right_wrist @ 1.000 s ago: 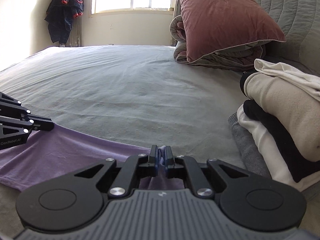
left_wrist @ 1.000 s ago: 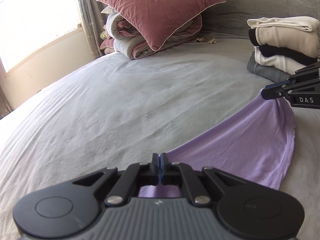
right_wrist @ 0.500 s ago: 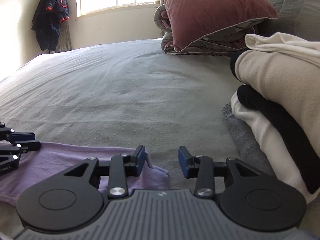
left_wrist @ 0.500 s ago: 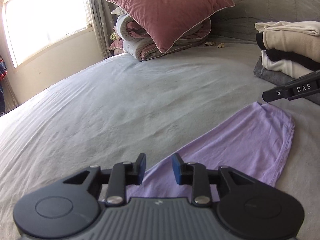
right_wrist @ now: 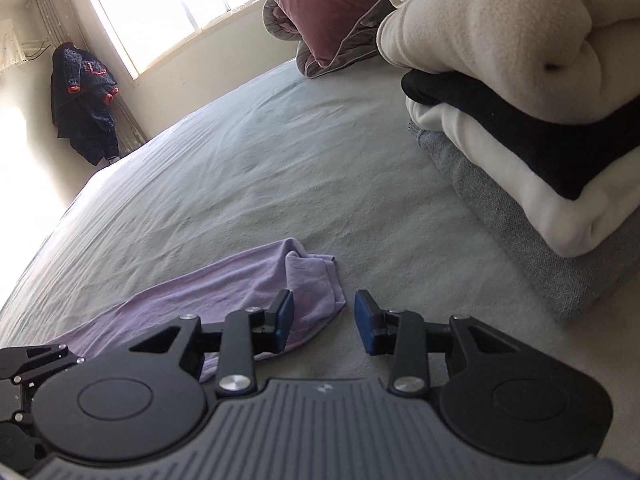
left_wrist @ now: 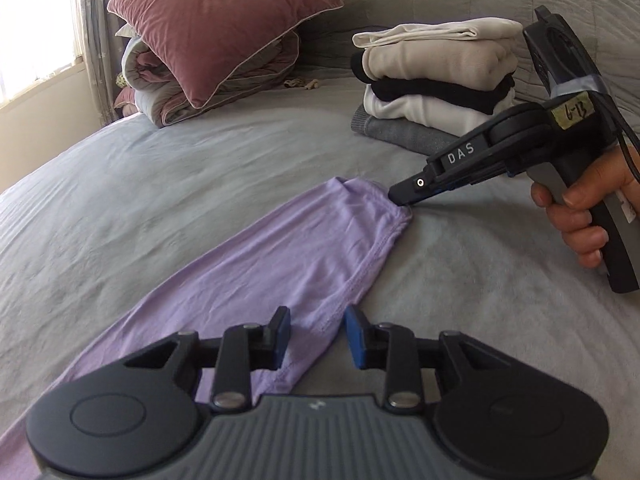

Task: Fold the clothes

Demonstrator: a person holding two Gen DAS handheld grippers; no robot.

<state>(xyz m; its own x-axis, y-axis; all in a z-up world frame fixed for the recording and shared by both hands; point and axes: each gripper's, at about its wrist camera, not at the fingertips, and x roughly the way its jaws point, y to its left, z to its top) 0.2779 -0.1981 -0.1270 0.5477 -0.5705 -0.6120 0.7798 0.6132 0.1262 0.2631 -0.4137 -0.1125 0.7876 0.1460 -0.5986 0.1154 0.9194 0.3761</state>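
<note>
A lilac garment (left_wrist: 300, 248) lies on the grey bed sheet (left_wrist: 160, 184), folded into a long narrow strip. My left gripper (left_wrist: 316, 332) hovers open over the near stretch of the strip, its right edge between the blue pads. A hand holds my right gripper (left_wrist: 404, 197) at the strip's far end, tip against the bunched hem. In the right wrist view that gripper (right_wrist: 324, 318) is open, with the crumpled end of the lilac garment (right_wrist: 312, 280) just ahead of its left finger. Neither gripper holds cloth.
A stack of folded clothes (left_wrist: 436, 84), cream, black, white and grey, sits close to the right of the garment's end (right_wrist: 520, 120). A dusty-pink pillow (left_wrist: 224, 20) rests on a rolled blanket at the headboard. A dark jacket (right_wrist: 84, 100) hangs by the window.
Both grippers were shut on the lilac garment, then opened and let it drop onto the bed. The left one has swung right along the strip; the right one has tilted and dropped to the end.
</note>
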